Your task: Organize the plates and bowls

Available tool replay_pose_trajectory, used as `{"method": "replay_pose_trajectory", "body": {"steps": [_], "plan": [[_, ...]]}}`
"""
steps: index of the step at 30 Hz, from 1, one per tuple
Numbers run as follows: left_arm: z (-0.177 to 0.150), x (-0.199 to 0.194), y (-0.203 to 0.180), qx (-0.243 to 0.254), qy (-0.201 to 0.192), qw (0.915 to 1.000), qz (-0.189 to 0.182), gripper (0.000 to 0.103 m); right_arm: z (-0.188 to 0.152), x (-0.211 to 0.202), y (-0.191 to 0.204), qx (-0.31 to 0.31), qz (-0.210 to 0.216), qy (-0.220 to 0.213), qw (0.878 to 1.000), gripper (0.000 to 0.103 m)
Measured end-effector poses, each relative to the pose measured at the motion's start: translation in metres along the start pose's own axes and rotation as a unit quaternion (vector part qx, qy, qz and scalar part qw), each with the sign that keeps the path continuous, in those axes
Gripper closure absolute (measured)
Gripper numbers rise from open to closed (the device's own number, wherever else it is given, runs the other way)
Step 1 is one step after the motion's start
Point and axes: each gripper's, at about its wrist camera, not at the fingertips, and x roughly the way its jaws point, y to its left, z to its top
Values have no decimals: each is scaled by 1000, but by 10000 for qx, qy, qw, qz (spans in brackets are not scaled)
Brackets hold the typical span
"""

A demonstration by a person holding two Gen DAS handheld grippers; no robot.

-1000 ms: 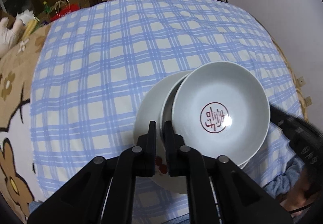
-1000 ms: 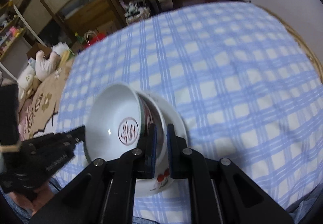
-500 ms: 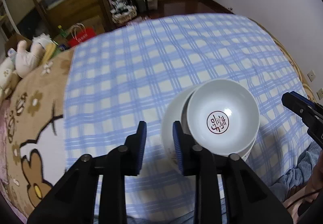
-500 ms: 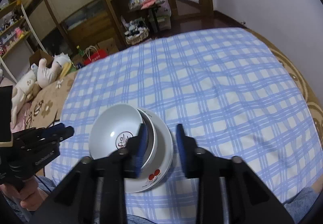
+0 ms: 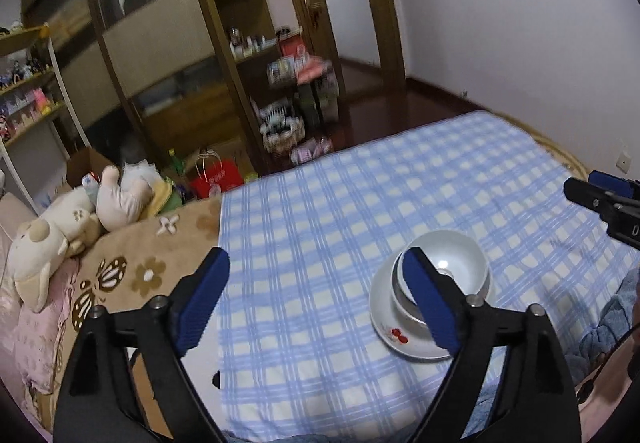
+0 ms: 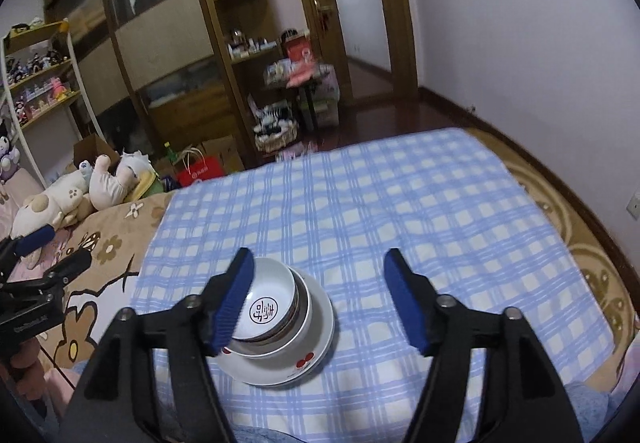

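Blue-padded left tool [image 5: 316,295] and right tool [image 6: 318,301], both mine, jaws spreading wider, nothing between the pads. Beyond them the white bowl [image 6: 267,307] sits nested in a second bowl [image 6: 280,345] on the cherry-print plate [image 6: 304,363], all on the blue checked bed sheet [image 6: 420,227].

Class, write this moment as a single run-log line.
left gripper: opening, empty | right gripper: opening, empty | white bowl with red seal: nested atop stack on white cherry-print plate | blue checked cloth
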Motion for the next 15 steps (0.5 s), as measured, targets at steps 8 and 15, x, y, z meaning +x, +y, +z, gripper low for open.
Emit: {"method": "replay_pose_trajectory", "body": {"steps": [8,15], "plan": [[-14,-33,4,-333,-596,9976,-73,5,-17,-38,11,-252,-105,-558,9981,0],[-26,-31,-1,-506,-868,9948,-151,5,-34,-45,23,-608,-388,-942,9929,0]]}}
